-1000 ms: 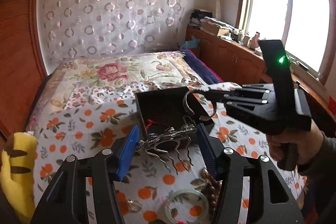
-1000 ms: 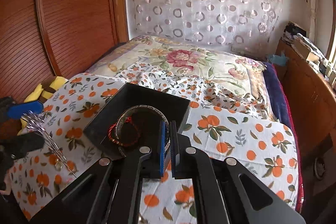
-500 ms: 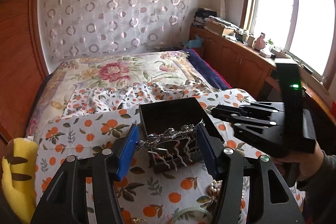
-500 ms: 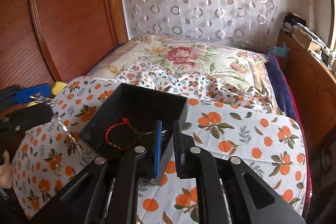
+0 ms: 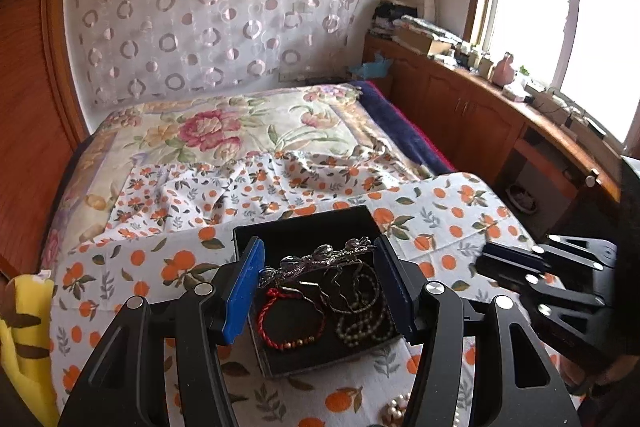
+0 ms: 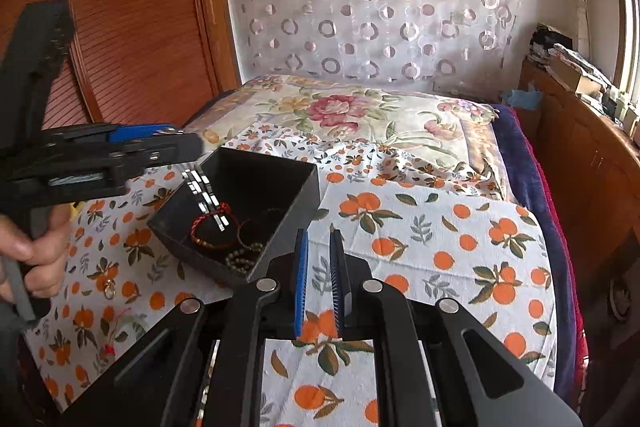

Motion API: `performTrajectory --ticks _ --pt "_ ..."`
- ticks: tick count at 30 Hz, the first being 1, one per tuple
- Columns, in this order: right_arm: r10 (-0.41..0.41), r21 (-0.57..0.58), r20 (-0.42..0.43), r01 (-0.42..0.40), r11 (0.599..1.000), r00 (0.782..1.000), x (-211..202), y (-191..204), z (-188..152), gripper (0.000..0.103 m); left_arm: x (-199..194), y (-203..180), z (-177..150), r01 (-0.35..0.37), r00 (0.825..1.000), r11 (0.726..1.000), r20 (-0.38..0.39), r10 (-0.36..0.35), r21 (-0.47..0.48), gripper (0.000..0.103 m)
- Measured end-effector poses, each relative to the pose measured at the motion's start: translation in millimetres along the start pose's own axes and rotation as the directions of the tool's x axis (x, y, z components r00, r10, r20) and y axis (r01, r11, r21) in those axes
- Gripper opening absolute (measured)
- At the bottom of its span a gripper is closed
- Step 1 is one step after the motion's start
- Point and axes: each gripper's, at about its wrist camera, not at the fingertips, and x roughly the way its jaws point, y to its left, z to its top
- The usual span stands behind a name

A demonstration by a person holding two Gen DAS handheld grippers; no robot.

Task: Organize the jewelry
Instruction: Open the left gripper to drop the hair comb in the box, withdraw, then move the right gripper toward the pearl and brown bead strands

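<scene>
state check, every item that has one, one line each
left tool: gripping the silver hair comb, over the black box
silver hair comb: held, prongs hanging into the box
right tool: fingers slightly apart, empty, beside the box
black box: open, no lid on it
red cord bracelet: lying in the box
bead strand: lying in the box
gold ring: loose on the cloth

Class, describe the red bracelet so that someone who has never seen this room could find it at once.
Start at the bed, then the orange-printed cloth over its near end. On that cloth sits a black box; inside lies the red bracelet. It alone is a red braided cord with a few gold beads; beside it lies a dull bead strand.
</scene>
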Motion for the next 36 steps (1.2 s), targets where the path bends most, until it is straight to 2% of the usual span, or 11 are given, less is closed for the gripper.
performTrajectory --ticks 8,9,10,18,22,30,36 --pt "0.019 0.003 -0.011 -0.019 1.000 1.000 1.8 6.2 -12.2 0.012 25.0 1.4 -5.9 -0.004 0.998 1.000 -0.069 0.004 -0.001 0.054" --pt "0.020 0.001 -0.012 -0.020 1.000 1.000 2.3 8.6 -13.2 0.012 26.7 1.3 -6.0 -0.004 0.997 1.000 -0.076 0.004 0.001 0.056" --pt "0.021 -0.001 -0.013 -0.021 1.000 1.000 2.0 9.4 -13.4 0.012 27.8 0.5 -6.2 -0.012 0.997 1.000 -0.080 0.012 0.001 0.063" --pt "0.032 -0.020 0.006 -0.032 0.999 0.999 -5.5 22.8 -17.0 0.012 7.2 -3.8 -9.3 -0.025 0.999 0.999 -0.027 0.026 0.034 0.065" --pt "0.036 -0.020 0.009 -0.036 0.999 0.999 -8.2 25.8 -24.8 0.012 -9.2 -3.3 -14.8 -0.019 1.000 0.999 0.004 0.019 0.042 0.070" --pt "0.057 -0.042 -0.015 -0.058 0.997 0.998 -12.3 39.9 -51.0 0.012 -43.5 3.1 -54.8 -0.006 1.000 0.998 0.028 0.004 0.059 0.072" --pt "0.095 -0.049 -0.045 -0.098 0.994 0.994 -19.7 53.8 -76.6 0.012 -60.7 10.9 -95.9 0.007 1.000 0.998 0.012 -0.008 0.057 0.077"
